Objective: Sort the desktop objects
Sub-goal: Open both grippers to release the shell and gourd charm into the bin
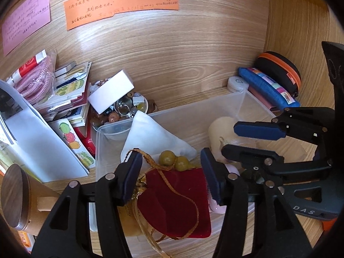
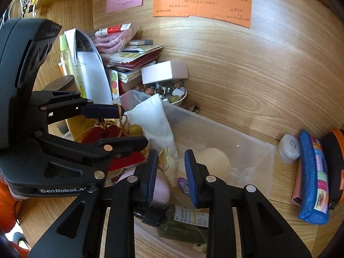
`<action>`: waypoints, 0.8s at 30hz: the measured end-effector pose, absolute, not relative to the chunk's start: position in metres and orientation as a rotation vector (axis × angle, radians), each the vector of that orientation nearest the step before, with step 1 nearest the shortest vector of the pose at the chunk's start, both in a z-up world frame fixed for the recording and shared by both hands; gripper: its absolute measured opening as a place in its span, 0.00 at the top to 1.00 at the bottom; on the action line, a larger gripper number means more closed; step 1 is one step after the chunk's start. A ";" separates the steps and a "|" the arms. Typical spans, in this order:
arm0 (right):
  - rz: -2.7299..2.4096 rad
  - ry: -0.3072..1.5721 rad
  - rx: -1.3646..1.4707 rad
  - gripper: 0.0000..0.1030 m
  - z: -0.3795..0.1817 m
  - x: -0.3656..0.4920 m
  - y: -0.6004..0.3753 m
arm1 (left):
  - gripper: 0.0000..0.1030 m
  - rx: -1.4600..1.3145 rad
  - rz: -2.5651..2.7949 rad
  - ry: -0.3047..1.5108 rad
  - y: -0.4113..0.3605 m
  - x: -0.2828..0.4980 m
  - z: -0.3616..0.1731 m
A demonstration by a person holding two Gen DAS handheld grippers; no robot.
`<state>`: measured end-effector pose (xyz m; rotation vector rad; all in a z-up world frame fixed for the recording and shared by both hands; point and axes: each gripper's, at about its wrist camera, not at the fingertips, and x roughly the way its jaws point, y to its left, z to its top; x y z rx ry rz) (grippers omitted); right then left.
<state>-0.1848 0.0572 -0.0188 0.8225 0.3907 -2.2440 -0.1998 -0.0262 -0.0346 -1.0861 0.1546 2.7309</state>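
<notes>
Red velvet pouch (image 1: 176,202) lies between the left gripper's (image 1: 172,176) parted fingers; right gripper's (image 2: 172,176) fingers seem empty, slightly apart.

Both fisheye views are bright and evenly lit by soft, warm light, probably daylight, which leaves a pale sheen on the wooden back panel (image 1: 150,43) and only faint shadows. The lens bows straight edges strongly, and black vignetting cuts the corners. Focus is sharp mid-frame, while the handwriting on the orange note (image 2: 202,8) stays too soft to read.
</notes>
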 end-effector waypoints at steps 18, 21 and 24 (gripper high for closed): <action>-2.341 0.310 0.799 0.24 -0.010 -0.196 0.078 | 0.08 -1.052 2.824 0.009 -0.045 -0.198 -0.019; -2.333 0.274 0.807 0.23 -0.006 -0.198 0.084 | 0.07 -1.056 2.835 0.014 -0.045 -0.196 -0.017; -2.319 0.210 0.820 0.16 0.002 -0.199 0.092 | 0.07 -1.045 2.848 0.026 -0.044 -0.192 -0.012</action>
